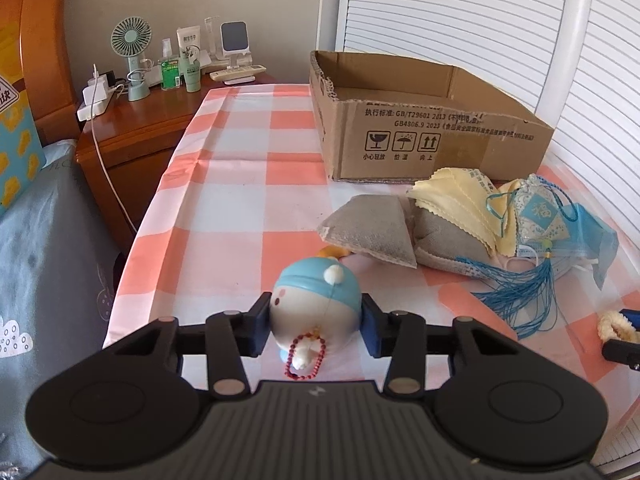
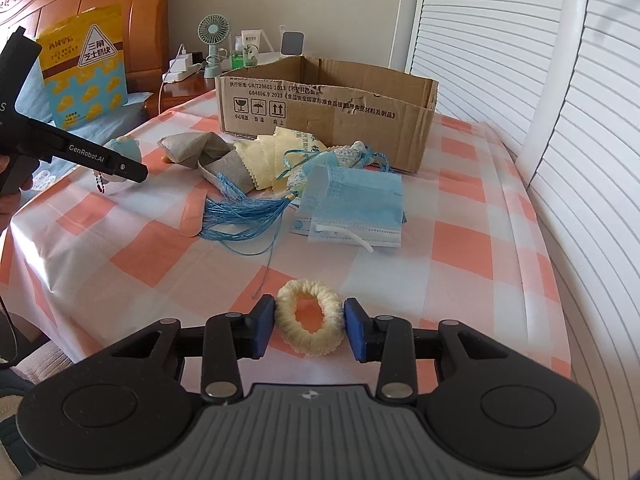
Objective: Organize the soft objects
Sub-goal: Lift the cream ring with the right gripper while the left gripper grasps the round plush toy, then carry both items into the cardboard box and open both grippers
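A round white plush toy with a blue cap [image 1: 312,292] and a red bead chain lies on the checked tablecloth [image 1: 248,168]. My left gripper [image 1: 316,312] is shut on it, one pad against each side. A cream scrunchie [image 2: 310,340] lies near the front edge, and my right gripper [image 2: 309,316] is shut on it, both blue pads touching its rim. An open cardboard box [image 2: 320,112] stands at the back. In front of it lie grey pouches [image 1: 372,232], yellow cloths [image 1: 456,200], a sachet with a blue tassel [image 1: 540,216] and blue face masks [image 2: 352,200].
A wooden nightstand [image 1: 132,136] on the left carries a small fan [image 1: 132,40], bottles and a power strip. A bed with a snack bag [image 2: 88,68] lies beyond it. White louvred doors [image 2: 500,40] and a white curved bar [image 2: 560,80] close off the right side.
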### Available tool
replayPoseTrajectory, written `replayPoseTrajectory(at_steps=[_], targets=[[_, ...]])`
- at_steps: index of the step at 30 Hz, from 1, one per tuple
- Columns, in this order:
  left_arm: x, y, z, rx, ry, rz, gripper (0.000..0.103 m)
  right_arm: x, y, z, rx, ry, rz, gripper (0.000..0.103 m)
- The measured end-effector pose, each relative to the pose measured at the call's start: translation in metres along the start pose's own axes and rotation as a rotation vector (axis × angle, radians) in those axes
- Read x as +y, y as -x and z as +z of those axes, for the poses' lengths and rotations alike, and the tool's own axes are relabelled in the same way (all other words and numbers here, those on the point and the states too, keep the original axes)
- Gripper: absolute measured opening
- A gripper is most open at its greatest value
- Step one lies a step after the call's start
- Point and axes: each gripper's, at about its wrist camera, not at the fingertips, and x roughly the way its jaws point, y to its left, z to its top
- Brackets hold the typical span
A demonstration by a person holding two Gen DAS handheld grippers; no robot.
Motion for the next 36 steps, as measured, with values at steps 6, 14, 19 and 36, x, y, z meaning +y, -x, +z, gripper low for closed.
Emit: replayPoseTrajectory(at_steps=[6, 14, 19, 36], targets=[[-0.001, 0.016, 0.007, 0.018, -0.069, -0.043, 0.043, -0.005, 0.014, 0.011, -0.016, 0.019, 0.017, 0.042], [-0.017, 0.046, 0.037, 0.004, -0.186, -0.143, 0.043, -0.015, 0.035, 0.048, -0.079, 0.065, 0.031, 0.042], [-0.032, 0.05, 0.069, -0.032, -0.247, -0.187, 0.044, -0.025, 0.033, 0.081, -0.12, 0.075, 0.031, 0.042], [-0.07, -0.057, 0.212, -0.069, -0.299, -0.164, 0.044, -0.061, -0.02, 0.178, -0.186, 0.07, 0.005, 0.042]])
